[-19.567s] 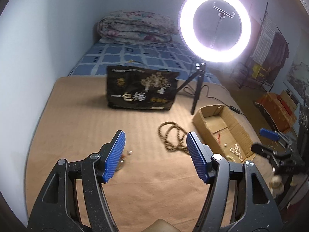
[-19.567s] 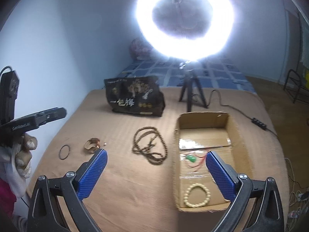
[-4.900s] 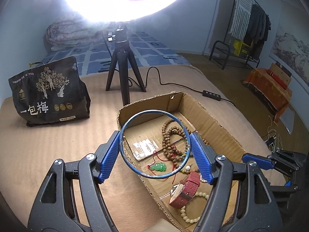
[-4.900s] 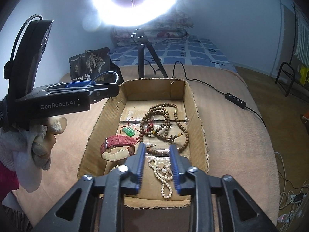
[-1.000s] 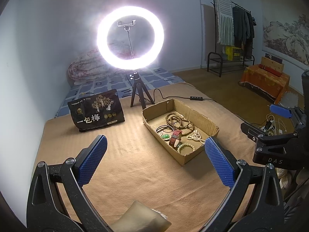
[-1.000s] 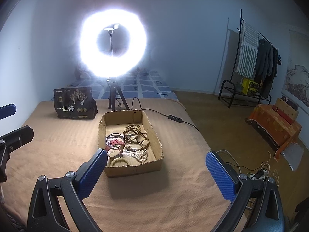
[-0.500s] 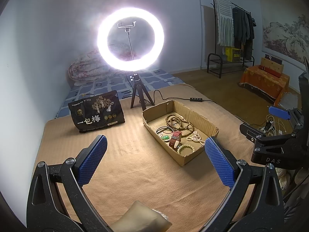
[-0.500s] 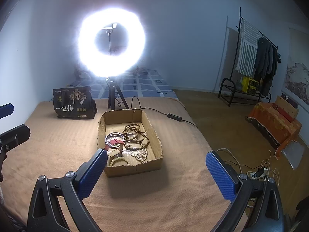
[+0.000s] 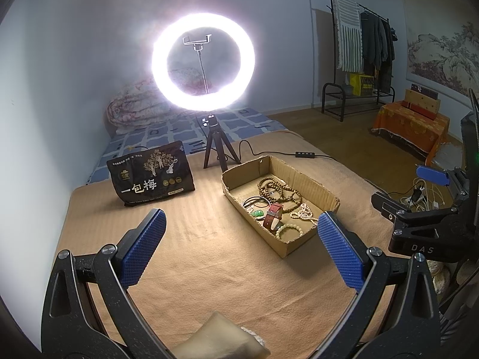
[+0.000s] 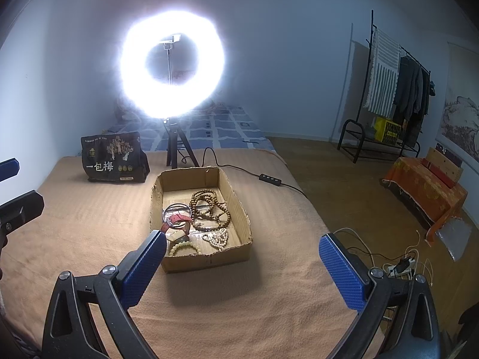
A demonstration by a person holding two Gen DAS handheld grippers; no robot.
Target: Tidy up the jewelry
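A shallow cardboard box (image 9: pixel 311 184) (image 10: pixel 236 206) lies on the tan bed cover. In it lie a brown bead necklace (image 9: pixel 280 193) (image 10: pixel 211 206), a red-strapped watch (image 9: pixel 273 215) (image 10: pixel 176 220), a thin bangle (image 9: pixel 254 201) (image 10: pixel 176 208), a green pendant (image 9: pixel 257 213), a pale bead bracelet (image 9: pixel 289 229) (image 10: pixel 184 246) and a white bead string (image 9: pixel 304 213) (image 10: pixel 217 238). My left gripper (image 9: pixel 241 246) is open and empty, held back above the cover. My right gripper (image 10: pixel 242 264) is open and empty, also back from the box.
A lit ring light on a tripod (image 9: pixel 203 61) (image 10: pixel 172 62) stands behind the box, its cable and switch (image 10: pixel 271 179) trailing right. A black printed bag (image 9: pixel 151 175) (image 10: pixel 113 157) stands at the back left. The bed edge drops to the floor on the right.
Since 4.9 s ago my left gripper let go of the bangle, which now lies in the box, and both grippers opened and drew back. Over the last second little has moved.
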